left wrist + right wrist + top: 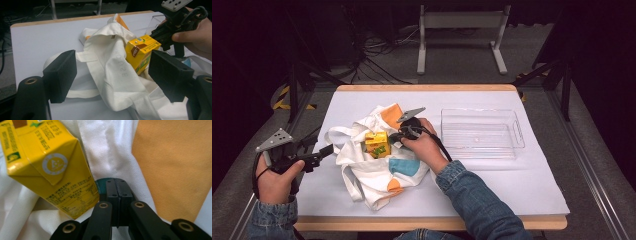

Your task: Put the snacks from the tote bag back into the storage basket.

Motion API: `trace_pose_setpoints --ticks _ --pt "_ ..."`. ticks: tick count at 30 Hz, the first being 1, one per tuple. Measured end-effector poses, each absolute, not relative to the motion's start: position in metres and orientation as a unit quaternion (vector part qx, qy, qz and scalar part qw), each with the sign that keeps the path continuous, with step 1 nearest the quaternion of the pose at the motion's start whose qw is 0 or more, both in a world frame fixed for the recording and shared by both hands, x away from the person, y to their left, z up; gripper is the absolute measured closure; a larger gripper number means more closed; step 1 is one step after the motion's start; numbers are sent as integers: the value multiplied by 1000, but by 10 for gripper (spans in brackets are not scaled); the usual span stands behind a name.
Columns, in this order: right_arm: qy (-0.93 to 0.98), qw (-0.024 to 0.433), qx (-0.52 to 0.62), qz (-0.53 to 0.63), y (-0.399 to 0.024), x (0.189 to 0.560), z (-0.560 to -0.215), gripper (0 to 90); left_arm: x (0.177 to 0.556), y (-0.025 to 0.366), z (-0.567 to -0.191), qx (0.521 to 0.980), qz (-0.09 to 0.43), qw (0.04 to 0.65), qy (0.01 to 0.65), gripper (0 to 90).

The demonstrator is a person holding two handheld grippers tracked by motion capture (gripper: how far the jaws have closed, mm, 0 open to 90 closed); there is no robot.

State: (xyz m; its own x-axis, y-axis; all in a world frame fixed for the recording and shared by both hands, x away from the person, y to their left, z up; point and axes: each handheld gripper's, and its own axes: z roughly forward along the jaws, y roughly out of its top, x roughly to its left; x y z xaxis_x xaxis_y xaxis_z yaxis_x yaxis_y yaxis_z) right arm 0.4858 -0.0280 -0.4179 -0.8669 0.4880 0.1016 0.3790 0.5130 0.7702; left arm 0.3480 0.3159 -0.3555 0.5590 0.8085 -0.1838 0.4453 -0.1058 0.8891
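1. High view — a small yellow cardboard juice carton (377, 144) stands in the crumpled mouth of a white cloth tote bag with orange and blue patches (377, 170), near the middle of the white-covered table (522, 185). The right gripper (398, 138) sits just beside the carton on its right, over the bag's fabric. The left gripper (328, 150) hangs left of the carton, apart from it, near the bag's handle loop. An empty clear plastic bin (482, 134) lies right of the carton, well apart.

2. Left gripper view — the left gripper's jaws stand spread with nothing between them; the carton (140, 53) shows ahead, tilted, half wrapped by a fold of the bag (112, 70). The right gripper (160, 36) is at the carton's top corner.

3. Right gripper view — the right gripper's (117, 192) jaws are pressed together on nothing, tips resting on the white cloth just beside the carton's (50, 170) lower edge.

4. Handling, as I judge it: the carton looks light and stiff but crushable, and its smooth faces may slip — take it across two opposite flat sides, mid-height. The bag is soft and will drag along.

5. Room: open table lies between carton and bin; the folds around the carton could snag a jaw.
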Motion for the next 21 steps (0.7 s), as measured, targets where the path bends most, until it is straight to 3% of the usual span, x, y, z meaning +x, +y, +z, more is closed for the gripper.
trace_pose_setpoints --ticks 10,21 --pt "865 50 255 430 -31 488 -420 897 348 314 -355 722 176 509 434 235" --pt "844 50 230 481 -45 478 -390 817 348 314 -355 725 174 508 431 233"
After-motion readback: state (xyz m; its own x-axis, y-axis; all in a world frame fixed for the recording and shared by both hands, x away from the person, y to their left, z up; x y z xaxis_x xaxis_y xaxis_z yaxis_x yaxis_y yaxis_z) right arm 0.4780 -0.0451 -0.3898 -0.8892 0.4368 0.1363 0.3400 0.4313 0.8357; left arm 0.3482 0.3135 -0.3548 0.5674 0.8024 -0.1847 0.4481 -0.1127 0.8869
